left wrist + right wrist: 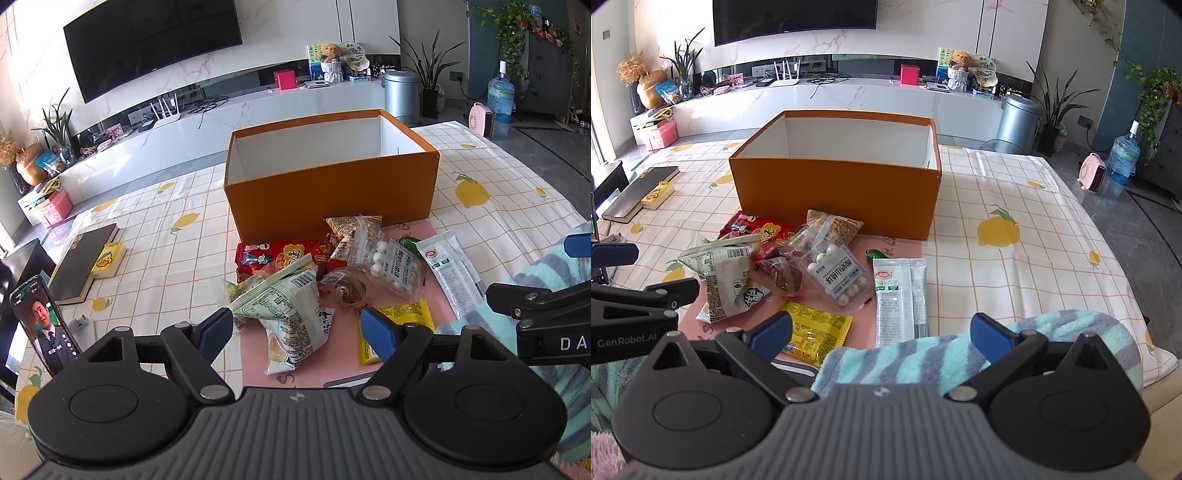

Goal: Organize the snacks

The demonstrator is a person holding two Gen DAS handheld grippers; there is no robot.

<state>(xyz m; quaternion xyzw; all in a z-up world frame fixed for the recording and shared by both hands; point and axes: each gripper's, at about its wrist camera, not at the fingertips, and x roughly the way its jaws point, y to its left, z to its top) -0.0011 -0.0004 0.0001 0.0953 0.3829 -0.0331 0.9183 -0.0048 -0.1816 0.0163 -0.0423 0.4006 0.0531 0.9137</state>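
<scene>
An open orange box [332, 188] [834, 188], white inside, stands on the table. Before it lies a heap of snacks: a pale green bag [288, 314] [720, 280], a red packet [273, 254] [753, 227], a clear bag of white balls [388, 262] [834, 273], a yellow packet [402, 314] [816, 325], white sachets [454, 273] [899, 299]. My left gripper [301, 332] is open, hovering over the green bag. My right gripper [881, 332] is open and empty, above a striped towel [923, 350].
A lemon-print tablecloth [1015, 258] covers the table, with a pink mat [258, 350] under the snacks. A black notebook [81, 262], a yellow box [107, 258] and a phone on a stand [44, 325] sit at the left. A TV cabinet stands behind.
</scene>
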